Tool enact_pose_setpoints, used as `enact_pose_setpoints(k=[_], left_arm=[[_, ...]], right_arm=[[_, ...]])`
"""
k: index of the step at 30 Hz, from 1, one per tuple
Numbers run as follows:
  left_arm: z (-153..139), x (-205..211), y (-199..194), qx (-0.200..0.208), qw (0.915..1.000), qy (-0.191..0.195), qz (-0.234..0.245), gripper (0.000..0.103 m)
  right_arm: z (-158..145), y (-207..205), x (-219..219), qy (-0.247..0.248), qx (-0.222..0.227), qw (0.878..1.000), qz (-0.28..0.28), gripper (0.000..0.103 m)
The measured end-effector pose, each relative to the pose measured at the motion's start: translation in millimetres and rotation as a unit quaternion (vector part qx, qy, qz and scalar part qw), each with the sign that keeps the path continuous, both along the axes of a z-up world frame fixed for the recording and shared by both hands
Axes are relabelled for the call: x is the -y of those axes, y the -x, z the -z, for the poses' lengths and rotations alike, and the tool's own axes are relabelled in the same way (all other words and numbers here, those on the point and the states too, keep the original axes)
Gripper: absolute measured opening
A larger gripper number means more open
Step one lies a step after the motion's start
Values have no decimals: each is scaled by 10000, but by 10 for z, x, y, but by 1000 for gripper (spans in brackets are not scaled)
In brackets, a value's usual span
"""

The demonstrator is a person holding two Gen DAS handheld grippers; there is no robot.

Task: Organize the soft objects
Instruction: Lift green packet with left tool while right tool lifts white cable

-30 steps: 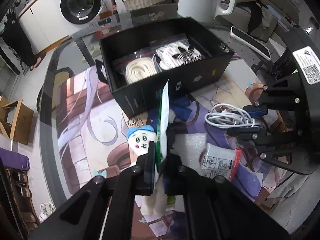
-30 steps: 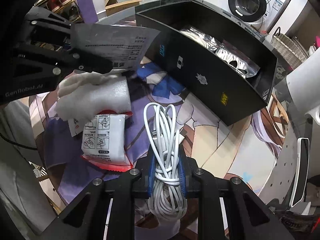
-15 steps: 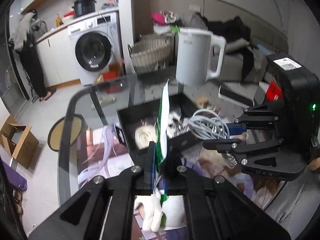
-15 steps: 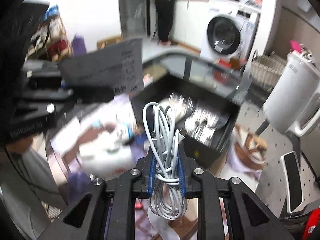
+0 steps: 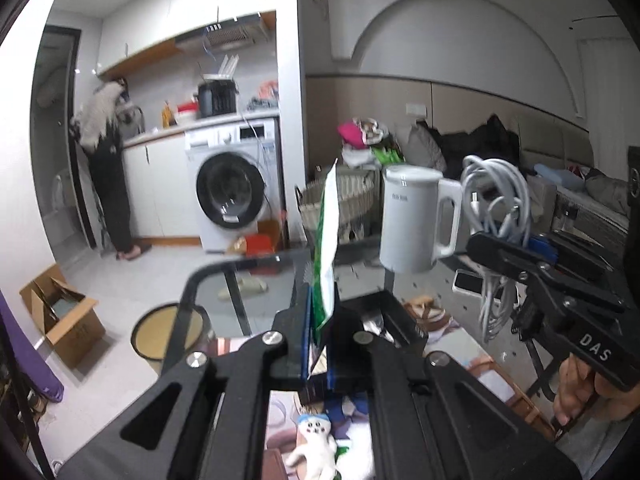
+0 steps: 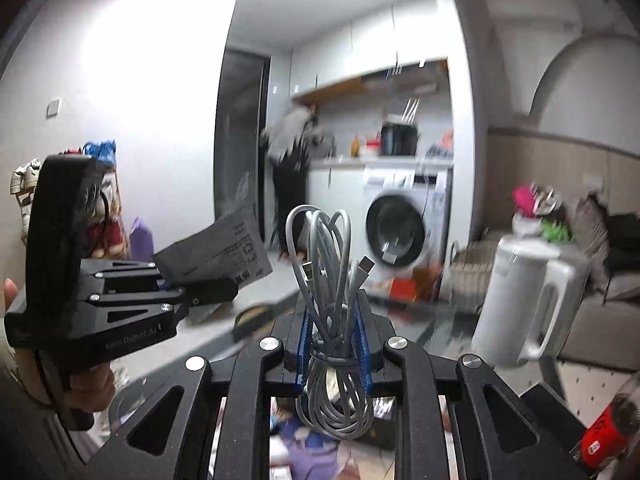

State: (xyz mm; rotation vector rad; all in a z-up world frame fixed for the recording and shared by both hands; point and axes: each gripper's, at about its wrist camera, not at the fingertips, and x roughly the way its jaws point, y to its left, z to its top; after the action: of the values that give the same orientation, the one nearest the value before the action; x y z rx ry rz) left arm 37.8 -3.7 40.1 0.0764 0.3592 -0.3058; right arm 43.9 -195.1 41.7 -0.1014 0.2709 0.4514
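Left gripper clamps a flat green-and-white packet upright; right gripper is closed on a coiled white cable. Both are held high, above the black box on the table. Risk: cable's loose loops hang below the fingers and could snag the box rim; thin packet could slip. Readable: "DAS" on right gripper body; packet print too blurred.

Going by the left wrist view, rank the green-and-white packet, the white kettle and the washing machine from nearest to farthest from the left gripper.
1. Green-and-white packet: clamped in the left gripper, standing upright at centre.
2. White kettle: on the glass table, ahead and to the right.
3. Washing machine: across the floor, back left under the counter.
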Motion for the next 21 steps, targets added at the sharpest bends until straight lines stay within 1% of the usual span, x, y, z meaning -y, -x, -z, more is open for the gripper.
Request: enact_pose_setpoints(k=[2,5,8,10,15,18,21], left_arm=[[-61,-26,99,229,9997,105,47,3],[-145,-29,219,459,9988,133,50,3],[-184,-44,276,497,9986,177,88,3],[-187,-51,265,453,9987,210,109,3],[-202,-34,188,438,9987,244,-14,3],[-215,-4,89,415,9986,308,-101,3],[-215,17,-92,282,9985,460,-104,3]], right_arm=[[-50,119,4,-82,323,9994,89,19],[-108,299,44,-225,689,9973,118,19],[-131,415,22,-147,923,9956,115,19],[-153,468,-4,-118,990,9950,93,19],[-179,486,-16,-138,1050,9942,161,19],[-193,459,-23,-188,1020,9944,200,19],[-209,425,-56,-258,1044,9939,259,19]])
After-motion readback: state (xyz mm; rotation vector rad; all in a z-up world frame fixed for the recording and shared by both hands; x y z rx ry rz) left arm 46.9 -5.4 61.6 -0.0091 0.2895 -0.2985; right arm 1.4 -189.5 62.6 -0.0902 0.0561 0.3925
